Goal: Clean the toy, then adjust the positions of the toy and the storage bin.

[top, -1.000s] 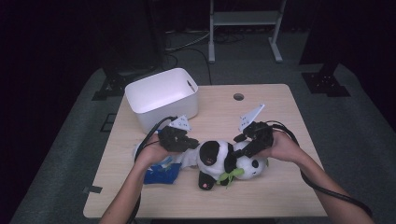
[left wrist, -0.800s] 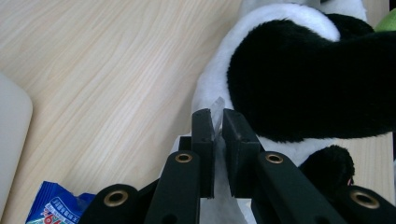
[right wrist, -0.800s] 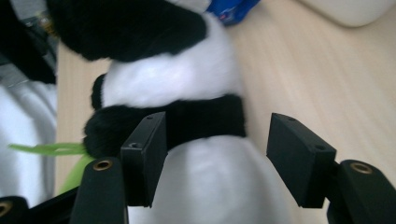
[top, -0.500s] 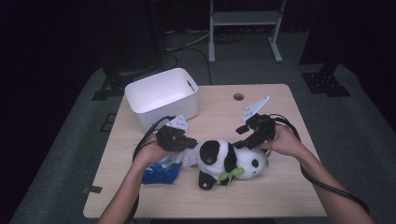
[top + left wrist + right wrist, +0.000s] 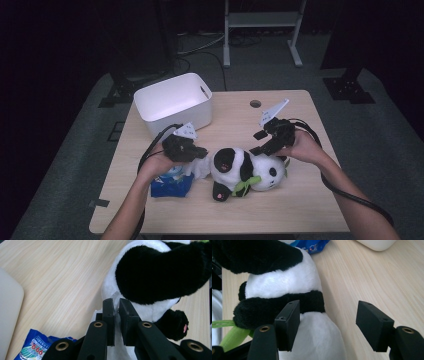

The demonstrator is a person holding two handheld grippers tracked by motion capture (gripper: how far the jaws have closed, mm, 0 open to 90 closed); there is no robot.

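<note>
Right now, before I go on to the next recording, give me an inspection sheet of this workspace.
Surface: light wooden table, with a round hole near its far edge.
Job's things: panda plush toy lying on its side in the middle.
Clutter: blue snack packet by the left hand; white bin at the far left, nothing seen inside.
Grippers: left gripper shut, pinching white fabric at the panda's edge; right gripper open beside the panda's body, jaws just been opening, one pad against the fur.
Cables: a black cable trails from each gripper along the forearm.
Surroundings: dark room, grey floor, a metal stand beyond the table.
</note>
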